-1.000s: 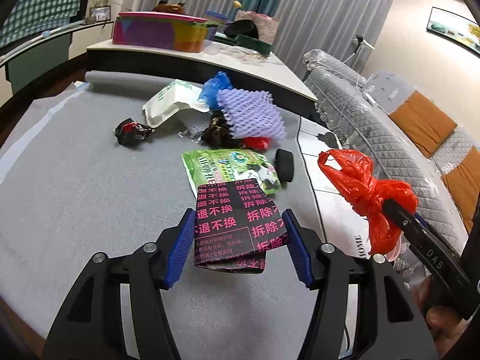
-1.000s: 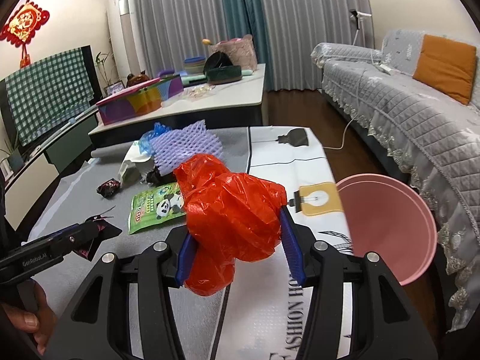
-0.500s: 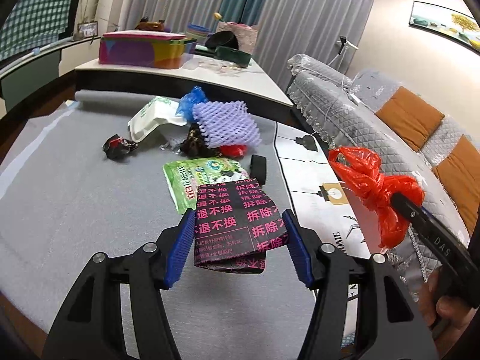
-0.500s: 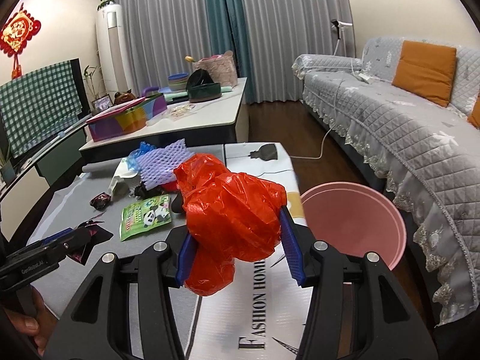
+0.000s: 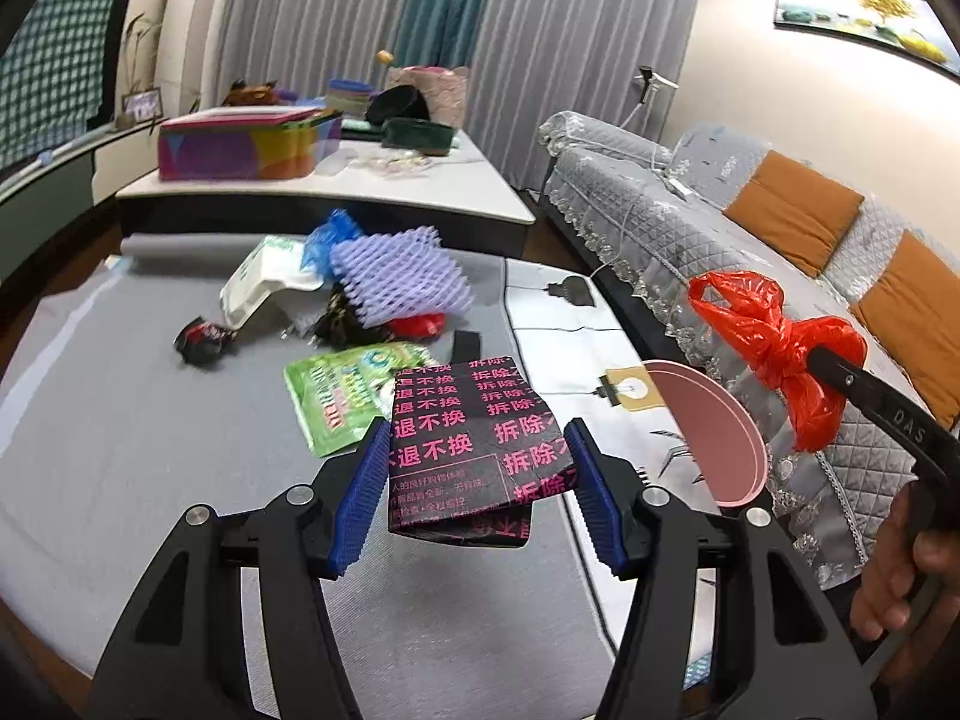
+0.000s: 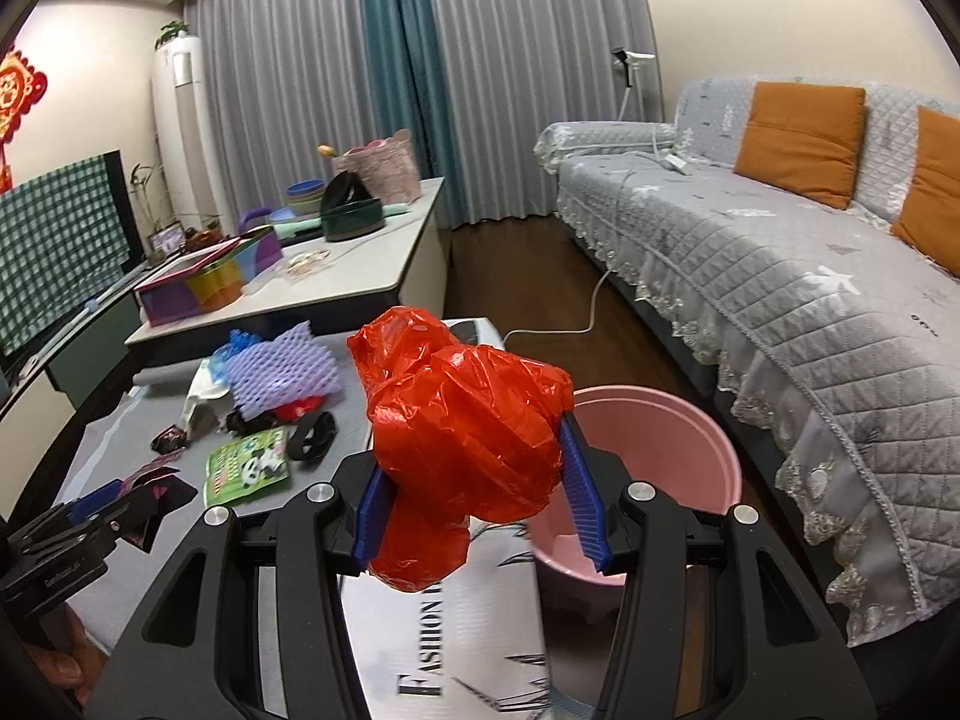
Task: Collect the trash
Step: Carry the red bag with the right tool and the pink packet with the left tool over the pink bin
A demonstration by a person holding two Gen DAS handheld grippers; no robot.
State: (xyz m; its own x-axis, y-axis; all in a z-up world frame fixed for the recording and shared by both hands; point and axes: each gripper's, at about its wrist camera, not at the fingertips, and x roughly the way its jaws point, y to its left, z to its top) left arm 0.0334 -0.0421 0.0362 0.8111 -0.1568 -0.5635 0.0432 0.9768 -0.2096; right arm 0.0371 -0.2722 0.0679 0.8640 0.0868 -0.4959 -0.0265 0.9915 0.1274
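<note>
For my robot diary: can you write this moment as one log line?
left gripper: holding black wrapper | right gripper: holding red bag | pink bin: near, beside table

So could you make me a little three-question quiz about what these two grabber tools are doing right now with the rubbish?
1. True or false: the left gripper is clamped on a black wrapper with pink lettering.
2. What does the right gripper hold? A) purple foam net B) crumpled red plastic bag C) green snack packet
3. Fill in: the pink ____ stands on the floor between the table and the sofa.

Key
1. True.
2. B, the red plastic bag; the purple foam net and green snack packet lie on the table.
3. Bucket.
</note>
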